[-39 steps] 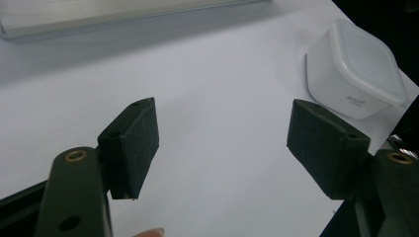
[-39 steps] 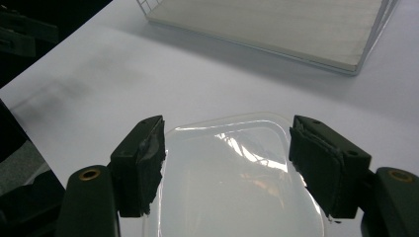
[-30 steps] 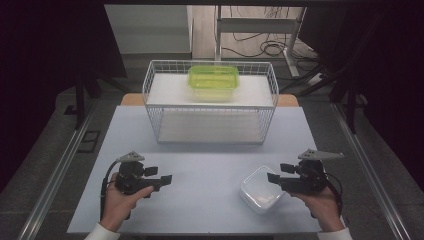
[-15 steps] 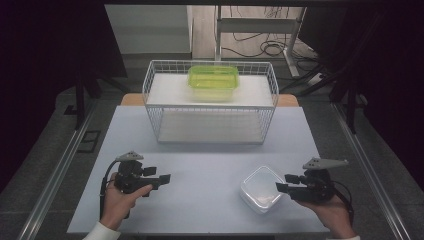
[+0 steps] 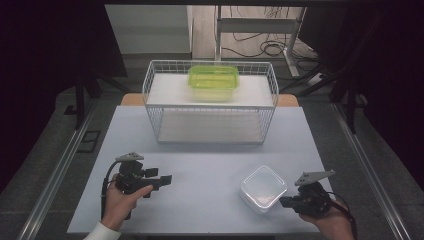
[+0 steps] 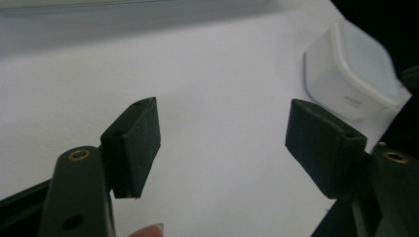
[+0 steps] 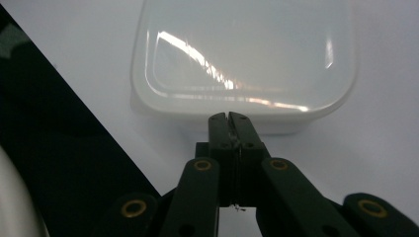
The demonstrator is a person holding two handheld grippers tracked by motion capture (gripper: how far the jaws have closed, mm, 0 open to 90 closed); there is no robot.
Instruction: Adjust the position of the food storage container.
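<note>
The left gripper (image 5: 162,180) rests with its jaws spread wide over the bare table (image 5: 210,165), and the right gripper (image 5: 286,202), just closed on nothing, points at the white box (image 5: 262,189) near the front edge.

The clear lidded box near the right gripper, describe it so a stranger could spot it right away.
Start at the white table and skip the wire basket at its far side. On the near right edge sits the clear box, right at the shut right gripper. Unlike the green box inside the basket, it is colourless and stands on the bare tabletop.
</note>
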